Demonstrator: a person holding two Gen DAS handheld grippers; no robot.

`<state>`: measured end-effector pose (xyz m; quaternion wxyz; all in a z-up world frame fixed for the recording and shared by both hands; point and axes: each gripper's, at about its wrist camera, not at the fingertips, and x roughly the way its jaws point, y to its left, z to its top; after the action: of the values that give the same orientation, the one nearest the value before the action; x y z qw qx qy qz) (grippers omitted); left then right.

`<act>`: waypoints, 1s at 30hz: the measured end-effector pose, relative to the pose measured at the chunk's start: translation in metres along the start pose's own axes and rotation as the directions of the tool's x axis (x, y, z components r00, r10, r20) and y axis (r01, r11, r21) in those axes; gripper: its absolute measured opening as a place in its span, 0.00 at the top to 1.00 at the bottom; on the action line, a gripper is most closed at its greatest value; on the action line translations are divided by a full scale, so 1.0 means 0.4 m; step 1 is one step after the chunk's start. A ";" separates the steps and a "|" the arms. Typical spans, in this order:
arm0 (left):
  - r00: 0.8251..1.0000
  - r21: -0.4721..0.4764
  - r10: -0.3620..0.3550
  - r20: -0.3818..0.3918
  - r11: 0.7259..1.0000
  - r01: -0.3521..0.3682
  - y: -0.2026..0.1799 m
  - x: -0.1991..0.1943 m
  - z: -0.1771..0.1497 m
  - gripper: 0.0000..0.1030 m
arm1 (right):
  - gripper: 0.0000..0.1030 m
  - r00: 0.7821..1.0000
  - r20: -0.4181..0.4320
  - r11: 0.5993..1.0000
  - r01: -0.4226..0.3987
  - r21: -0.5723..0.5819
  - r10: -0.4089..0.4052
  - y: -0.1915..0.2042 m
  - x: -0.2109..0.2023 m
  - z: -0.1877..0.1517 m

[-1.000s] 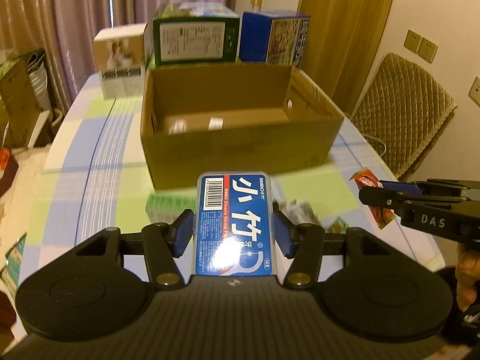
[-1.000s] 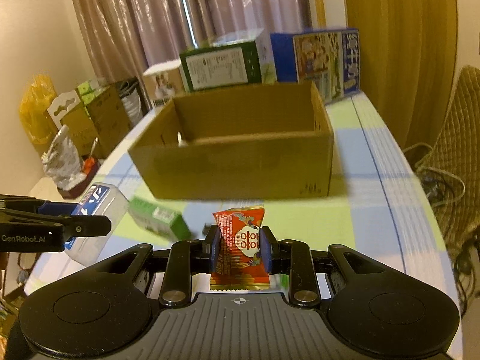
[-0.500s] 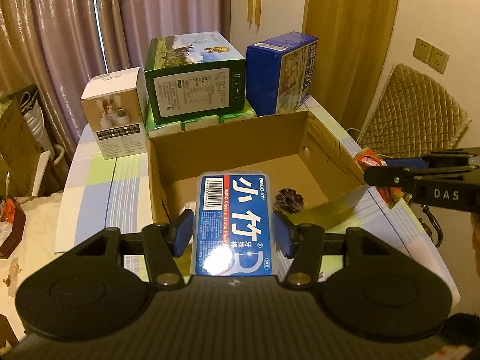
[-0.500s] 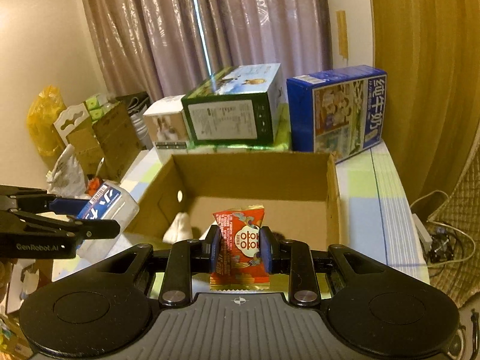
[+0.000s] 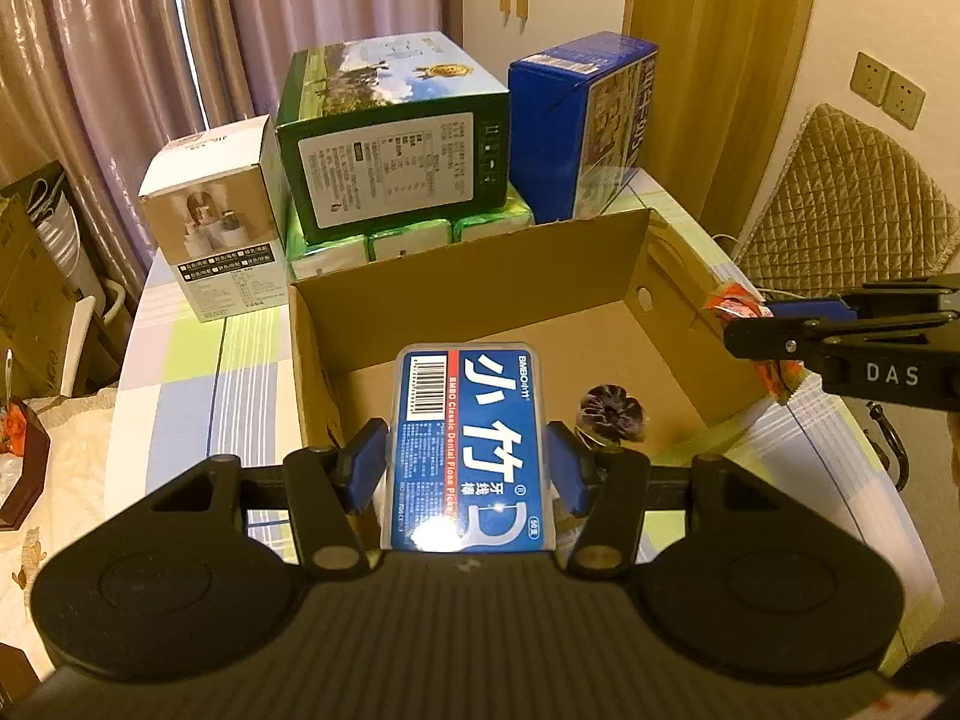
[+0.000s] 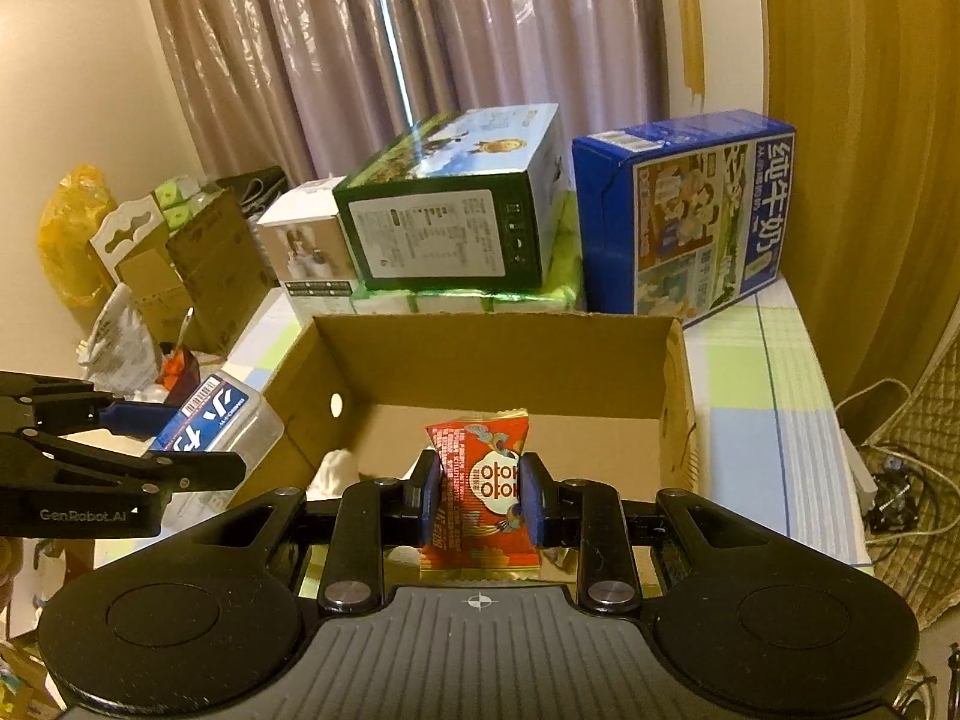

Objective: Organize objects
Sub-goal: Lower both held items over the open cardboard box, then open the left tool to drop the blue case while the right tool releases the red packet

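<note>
Since both loads seem bound for the open cardboard box (image 5: 480, 276) on the table (image 5: 198, 360), the left hand-held gripper (image 5: 469, 468) clamps the floss pick case (image 5: 471, 444) above its near-left edge, while the right hand-held gripper (image 6: 480, 495) pinches the red snack packet (image 6: 480, 480) over its near-right rim.

The floss box (image 5: 471, 450) reads "BMBO", the right claw (image 5: 750, 333) "DAS".

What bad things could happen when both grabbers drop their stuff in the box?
The left gripper holds the floss pick case above a dark wrapped item in the cardboard box, so it might land on it. The right gripper holds the red snack packet near the box's front edge, so it might fall outside.
</note>
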<state>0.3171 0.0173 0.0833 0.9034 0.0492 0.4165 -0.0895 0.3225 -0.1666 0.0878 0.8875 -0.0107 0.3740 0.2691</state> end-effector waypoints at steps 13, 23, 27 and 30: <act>0.999 -0.025 -0.002 -0.034 1.000 0.001 0.048 0.123 0.056 0.50 | 0.76 1.000 -0.024 0.999 0.016 0.046 -0.015 -0.045 0.084 0.030; 1.000 -0.071 -0.016 -0.016 0.997 0.015 0.070 0.202 0.056 0.28 | 0.76 0.999 -0.040 0.997 0.014 0.076 -0.011 -0.070 0.133 0.014; 1.000 -0.066 -0.012 -0.016 0.998 0.011 0.070 0.200 0.041 0.28 | 0.76 0.999 -0.053 0.997 0.014 0.080 -0.010 -0.076 0.148 0.003; 1.000 -0.065 -0.015 -0.014 0.998 0.014 0.069 0.195 0.035 0.28 | 0.75 0.998 -0.059 0.996 0.015 0.083 -0.010 -0.078 0.156 -0.003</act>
<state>0.3828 0.0328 0.0331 0.9007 0.0176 0.4262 -0.0821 0.3729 -0.1643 0.0397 0.8775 0.0159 0.4106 0.2473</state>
